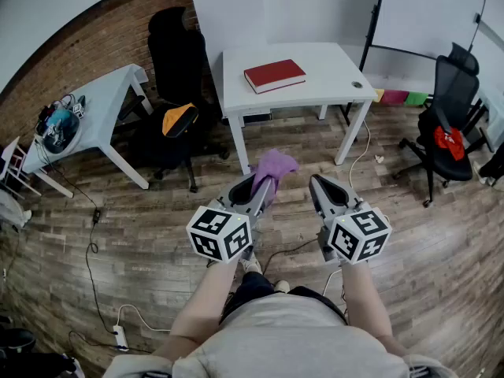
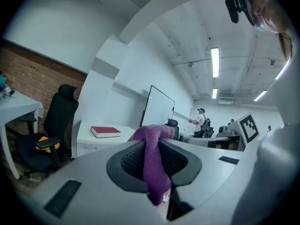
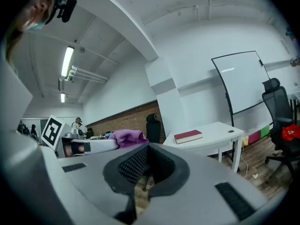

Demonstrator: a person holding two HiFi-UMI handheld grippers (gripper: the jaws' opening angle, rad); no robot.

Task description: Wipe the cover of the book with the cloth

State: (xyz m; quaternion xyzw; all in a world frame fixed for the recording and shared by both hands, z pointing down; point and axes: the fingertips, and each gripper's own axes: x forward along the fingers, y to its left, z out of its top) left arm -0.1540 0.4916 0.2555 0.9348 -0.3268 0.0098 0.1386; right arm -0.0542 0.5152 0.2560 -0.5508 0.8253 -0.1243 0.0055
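Note:
A red book (image 1: 274, 75) lies closed on the white table (image 1: 331, 73) ahead of me; it also shows in the left gripper view (image 2: 105, 131) and the right gripper view (image 3: 188, 136). My left gripper (image 1: 264, 186) is shut on a purple cloth (image 1: 273, 166), which bunches above the jaw tips and hangs down between the pads (image 2: 154, 163). My right gripper (image 1: 319, 186) is held beside it, shut with nothing in it. Both grippers hover over the wooden floor, well short of the table.
A black office chair (image 1: 175, 93) with an orange item stands left of the table. A second white table (image 1: 94, 116) with clutter is at far left. Another black chair (image 1: 449, 124) and a whiteboard (image 1: 425, 14) are at right. Cables run across the floor (image 1: 94, 235).

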